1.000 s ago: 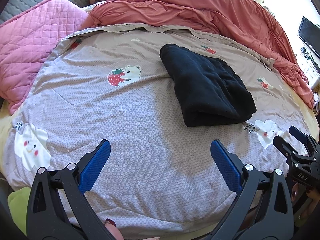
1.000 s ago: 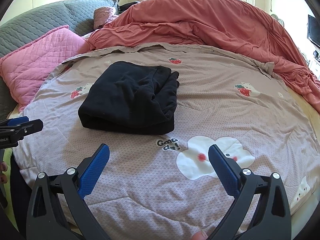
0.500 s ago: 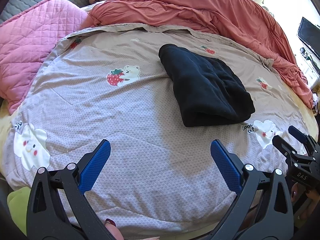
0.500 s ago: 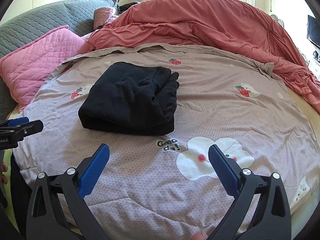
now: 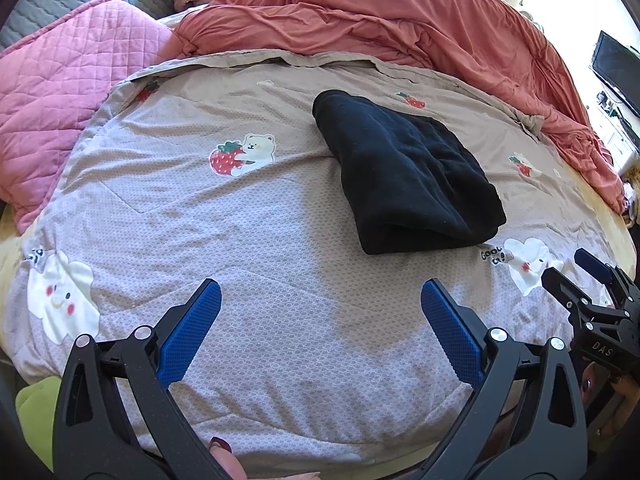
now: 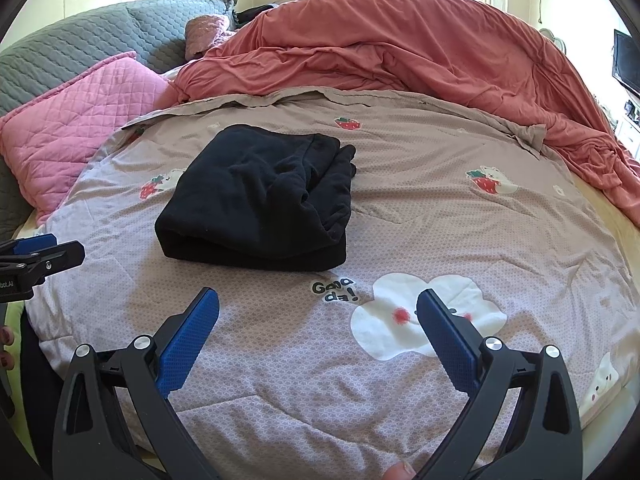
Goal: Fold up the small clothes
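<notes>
Lying folded on bed quilt (image 6: 400,208): black garment (image 6: 260,204), apparently finished. Hovering well apart from it, gaping, gripping nothing: left claw (image 5: 320,332), right claw (image 6: 318,336).

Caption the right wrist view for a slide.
Open right gripper hovers before a folded black garment on a cartoon-print quilt.

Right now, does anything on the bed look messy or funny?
A little. The black folded garment lies neatly on the cartoon quilt, but its right edge shows loose, uneven layers sticking out. Behind it, the orange duvet is bunched in a rumpled heap. Both grippers, left and right, are open and hold nothing.
</notes>
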Action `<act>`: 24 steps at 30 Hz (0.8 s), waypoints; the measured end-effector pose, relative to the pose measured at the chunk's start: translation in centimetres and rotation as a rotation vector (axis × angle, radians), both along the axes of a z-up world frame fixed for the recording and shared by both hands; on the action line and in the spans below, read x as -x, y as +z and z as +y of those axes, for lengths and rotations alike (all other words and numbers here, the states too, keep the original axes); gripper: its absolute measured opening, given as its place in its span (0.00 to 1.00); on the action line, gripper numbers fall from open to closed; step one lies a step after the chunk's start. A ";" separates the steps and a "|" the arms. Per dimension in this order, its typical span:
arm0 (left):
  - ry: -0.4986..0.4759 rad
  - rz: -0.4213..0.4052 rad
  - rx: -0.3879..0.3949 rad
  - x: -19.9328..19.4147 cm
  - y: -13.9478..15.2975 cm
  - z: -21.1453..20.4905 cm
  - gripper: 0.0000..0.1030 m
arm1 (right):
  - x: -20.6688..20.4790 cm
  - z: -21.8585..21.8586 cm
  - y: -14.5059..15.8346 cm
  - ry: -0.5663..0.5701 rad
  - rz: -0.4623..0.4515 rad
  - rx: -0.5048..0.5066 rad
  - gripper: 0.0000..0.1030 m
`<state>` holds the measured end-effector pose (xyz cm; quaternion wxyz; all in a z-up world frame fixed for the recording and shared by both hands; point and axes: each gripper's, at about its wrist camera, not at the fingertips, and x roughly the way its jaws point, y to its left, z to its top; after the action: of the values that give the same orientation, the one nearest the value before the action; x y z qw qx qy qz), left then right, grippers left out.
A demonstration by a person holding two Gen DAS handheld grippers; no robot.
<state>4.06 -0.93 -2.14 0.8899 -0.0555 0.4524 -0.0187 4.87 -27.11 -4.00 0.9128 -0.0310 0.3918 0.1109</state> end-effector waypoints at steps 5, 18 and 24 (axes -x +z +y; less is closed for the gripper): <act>0.002 0.004 0.004 0.0 -0.1 0.1 0.91 | 0.0 -0.2 0.0 -0.001 -0.002 0.002 0.96; 0.007 0.007 -0.001 0.0 -0.2 0.1 0.91 | 0.1 -0.4 0.2 -0.007 -0.002 0.004 0.96; 0.013 0.029 0.006 -0.1 -0.6 0.2 0.91 | 0.0 -0.7 0.4 -0.016 -0.002 0.010 0.96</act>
<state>4.18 -0.76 -2.74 0.8831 -0.0615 0.4649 -0.0134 4.85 -27.83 -3.64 0.9140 -0.0325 0.3915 0.1016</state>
